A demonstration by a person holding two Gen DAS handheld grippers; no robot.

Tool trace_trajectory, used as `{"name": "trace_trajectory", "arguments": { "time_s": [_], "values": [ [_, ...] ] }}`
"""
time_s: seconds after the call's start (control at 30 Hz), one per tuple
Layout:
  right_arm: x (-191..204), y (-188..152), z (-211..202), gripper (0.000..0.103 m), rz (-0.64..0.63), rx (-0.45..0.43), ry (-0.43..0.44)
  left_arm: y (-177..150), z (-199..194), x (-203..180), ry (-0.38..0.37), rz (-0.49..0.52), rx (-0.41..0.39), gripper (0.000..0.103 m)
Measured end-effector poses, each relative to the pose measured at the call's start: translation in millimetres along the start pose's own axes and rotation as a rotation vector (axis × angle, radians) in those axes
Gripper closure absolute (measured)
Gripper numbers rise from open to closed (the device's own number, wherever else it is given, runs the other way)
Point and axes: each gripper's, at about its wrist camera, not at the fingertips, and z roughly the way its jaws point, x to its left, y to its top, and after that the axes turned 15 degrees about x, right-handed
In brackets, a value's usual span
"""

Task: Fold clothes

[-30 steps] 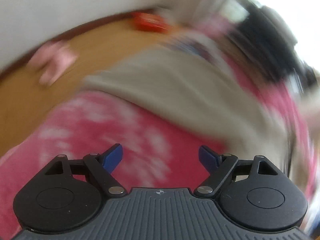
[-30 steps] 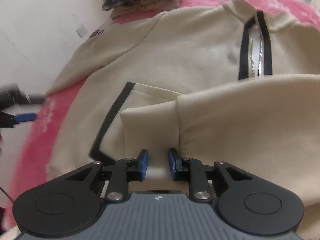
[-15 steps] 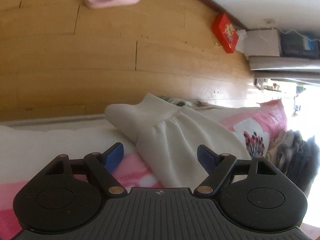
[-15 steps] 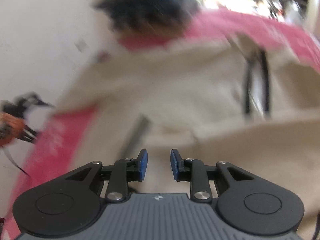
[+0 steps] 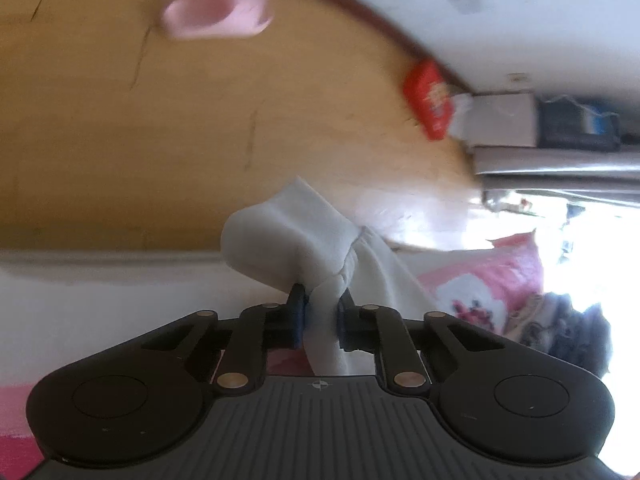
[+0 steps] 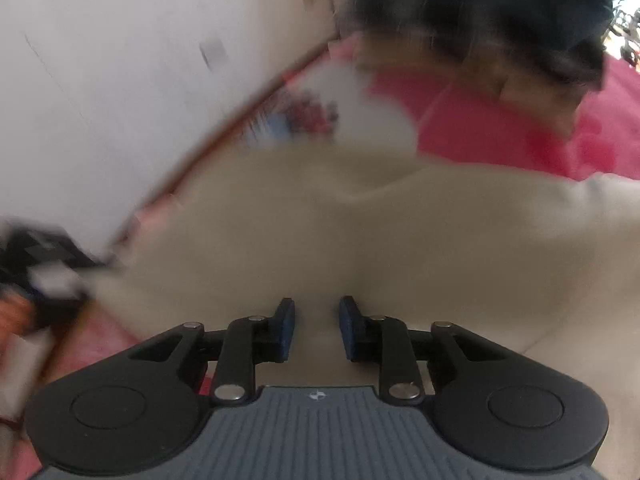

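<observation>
L gripper (image 5: 320, 316) jaws clamping cream sleeve cuff (image 5: 288, 236) over bed edge | R gripper (image 6: 316, 328) jaws nearly together, pinching beige jacket (image 6: 360, 220) fabric, view blurred | jacket lying on pink bedspread (image 6: 500, 136) | step: prob. sleeve fold-in | next: carrying cuff across body w/o dragging.

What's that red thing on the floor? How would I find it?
Look across the wooden floor to where it meets the white wall. The red packet lies there, beside a pale box. It is the only bright red thing; the slipper nearby is soft pink.
</observation>
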Motion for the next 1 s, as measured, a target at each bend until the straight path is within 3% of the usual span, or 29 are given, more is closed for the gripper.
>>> {"name": "trace_trajectory", "arguments": {
  "time_s": [0.13, 0.27, 0.33, 0.47, 0.53, 0.63, 0.73, 0.8, 0.87, 1.0],
  "values": [
    [-2, 2, -4, 0.077, 0.021, 0.017, 0.018, -17, -14, -31, -0.051, 0.138, -0.054, 0.091],
    [-22, 5, -4, 0.077, 0.117, 0.027, 0.115, -38, -28, -65, -0.106, 0.284, -0.101, 0.092],
    [-32, 6, -5, 0.077, 0.188, 0.035, 0.174, -67, -31, -93, -0.143, 0.397, -0.084, 0.092],
    [-77, -8, -30, 0.074, 0.401, 0.0, 0.387, -153, -29, -157, -0.16, 0.743, -0.03, 0.092],
    [-108, -35, -65, 0.074, 0.493, -0.091, 0.458, -207, -24, -182, -0.161, 0.939, 0.003, 0.092],
    [-158, -95, -128, 0.074, 0.581, -0.235, 0.487, -294, -10, -202, -0.167, 1.206, 0.088, 0.092],
    [-210, -171, -187, 0.074, 0.673, -0.362, 0.474, -374, 20, -190, -0.126, 1.374, 0.224, 0.086],
    [-240, -223, -205, 0.073, 0.749, -0.384, 0.423, -415, 52, -166, -0.043, 1.424, 0.333, 0.056],
    [-271, -280, -211, 0.064, 0.854, -0.366, 0.355, -449, 84, -134, 0.058, 1.467, 0.434, 0.045],
    [-280, -317, -204, 0.064, 0.927, -0.325, 0.395, -486, 126, -85, 0.252, 1.569, 0.534, 0.045]
  ]
}}
